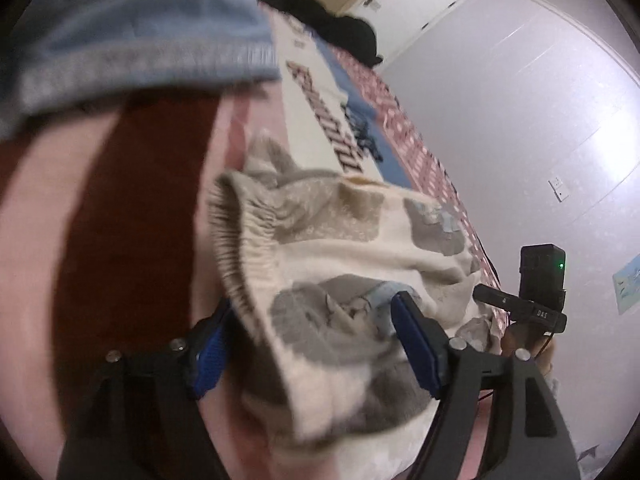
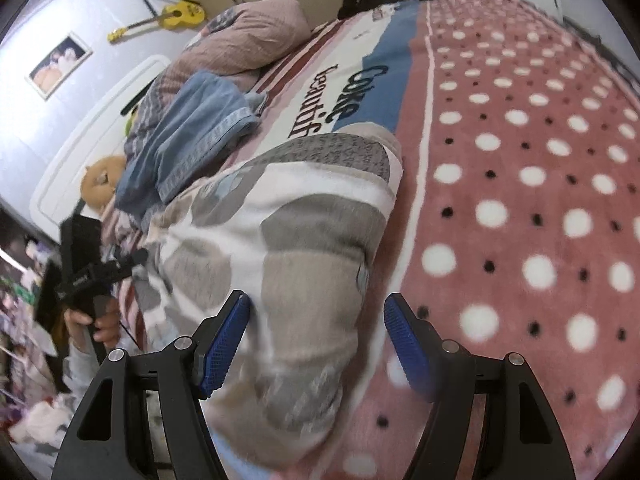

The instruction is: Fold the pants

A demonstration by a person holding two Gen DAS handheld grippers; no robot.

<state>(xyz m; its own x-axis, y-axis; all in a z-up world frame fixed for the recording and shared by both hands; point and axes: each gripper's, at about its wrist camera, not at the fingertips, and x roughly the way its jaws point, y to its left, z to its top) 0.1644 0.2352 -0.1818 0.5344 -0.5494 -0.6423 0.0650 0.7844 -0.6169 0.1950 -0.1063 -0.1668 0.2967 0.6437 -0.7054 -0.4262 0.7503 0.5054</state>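
Soft, even indoor light fills both views, brightest as a washed-out glare on the pale wall (image 1: 520, 100) at the right of the left wrist view. Motion blur smears the cream-and-grey patterned pants (image 1: 320, 280) and the folded blue denim garment (image 1: 132, 40) nearest the lens. Fisheye distortion bends the pink polka-dot bedspread (image 2: 520, 200), and dark vignetting rings each frame's corners.

blurred pants (image 1: 320, 280), denim garment (image 1: 132, 40) cut off
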